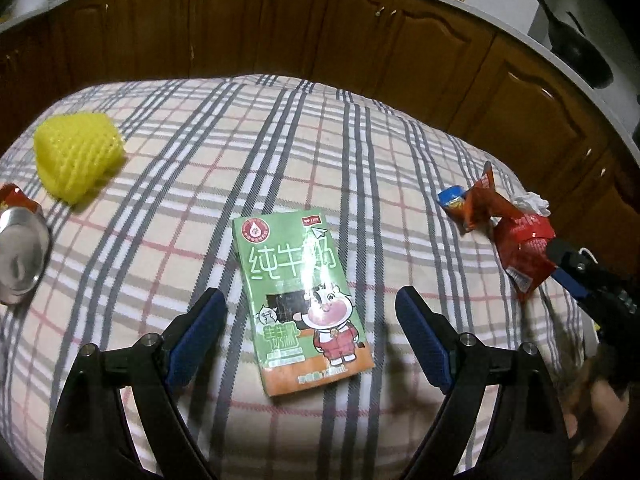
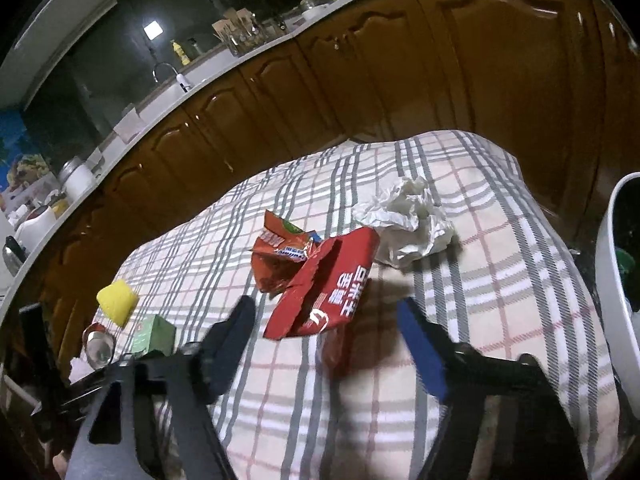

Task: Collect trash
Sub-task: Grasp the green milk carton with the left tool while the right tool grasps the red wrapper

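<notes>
A green milk carton point(image 1: 303, 304) lies flat on the plaid tablecloth point(image 1: 192, 152), between the fingers of my open left gripper point(image 1: 312, 308), which hovers over its near half. My open right gripper point(image 2: 326, 314) hangs just above a torn red snack bag point(image 2: 328, 292). An orange-red wrapper point(image 2: 280, 252) lies beyond the bag, and a crumpled white tissue point(image 2: 408, 220) lies to its right. The red bag point(image 1: 524, 252) and the wrapper point(image 1: 476, 204) also show at the right of the left wrist view, with the right gripper's fingers point(image 1: 568, 260) at the bag.
A yellow foam fruit net point(image 1: 76, 160) and a metal can point(image 1: 20, 256) lie at the table's left. A white bin point(image 2: 620, 280) stands off the table's right edge. Brown kitchen cabinets point(image 1: 320, 32) run behind the table.
</notes>
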A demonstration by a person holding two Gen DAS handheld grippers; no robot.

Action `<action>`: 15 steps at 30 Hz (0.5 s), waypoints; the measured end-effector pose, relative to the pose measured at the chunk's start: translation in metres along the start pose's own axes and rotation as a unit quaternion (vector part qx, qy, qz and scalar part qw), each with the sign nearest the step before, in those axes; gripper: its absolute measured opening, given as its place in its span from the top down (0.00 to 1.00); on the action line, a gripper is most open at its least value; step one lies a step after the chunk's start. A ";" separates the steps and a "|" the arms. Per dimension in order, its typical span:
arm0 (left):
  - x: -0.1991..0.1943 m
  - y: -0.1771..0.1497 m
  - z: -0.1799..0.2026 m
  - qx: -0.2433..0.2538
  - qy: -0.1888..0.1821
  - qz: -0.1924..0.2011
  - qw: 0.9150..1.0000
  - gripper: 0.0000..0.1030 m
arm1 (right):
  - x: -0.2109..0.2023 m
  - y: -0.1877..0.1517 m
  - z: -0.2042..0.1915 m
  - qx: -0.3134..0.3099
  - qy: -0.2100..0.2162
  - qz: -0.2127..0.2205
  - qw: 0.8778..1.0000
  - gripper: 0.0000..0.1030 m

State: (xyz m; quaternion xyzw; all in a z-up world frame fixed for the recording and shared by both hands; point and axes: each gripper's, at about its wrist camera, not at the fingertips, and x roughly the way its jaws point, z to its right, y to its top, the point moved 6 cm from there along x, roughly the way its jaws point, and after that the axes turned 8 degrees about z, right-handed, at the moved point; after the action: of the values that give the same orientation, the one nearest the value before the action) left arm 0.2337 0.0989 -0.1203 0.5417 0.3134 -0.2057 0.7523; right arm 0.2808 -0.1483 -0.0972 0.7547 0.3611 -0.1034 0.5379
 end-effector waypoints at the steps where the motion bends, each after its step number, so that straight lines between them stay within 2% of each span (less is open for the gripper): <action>1: 0.000 0.000 0.000 0.001 -0.002 0.001 1.000 0.27 | 0.002 -0.001 0.000 0.001 0.003 -0.002 1.000 0.56; 2: 0.002 -0.002 0.001 0.004 -0.004 -0.003 1.000 0.42 | 0.002 -0.001 0.000 0.001 0.005 -0.004 1.000 0.61; 3: 0.003 -0.002 0.002 0.007 -0.005 -0.006 1.000 0.45 | 0.003 -0.002 -0.001 -0.001 0.005 -0.005 1.000 0.61; 7: -0.002 -0.003 0.010 0.018 -0.021 0.002 1.000 0.53 | -0.009 -0.004 -0.004 -0.012 0.010 0.005 1.000 0.66; 15: -0.027 -0.004 0.054 0.045 -0.081 0.012 0.996 0.54 | -0.057 -0.006 0.005 -0.011 0.014 0.028 0.999 0.67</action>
State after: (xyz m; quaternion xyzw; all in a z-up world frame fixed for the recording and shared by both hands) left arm 0.2252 0.0461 -0.0927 0.5601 0.2359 -0.2539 0.7525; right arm 0.2378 -0.1767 -0.0728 0.7600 0.3485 -0.0738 0.5435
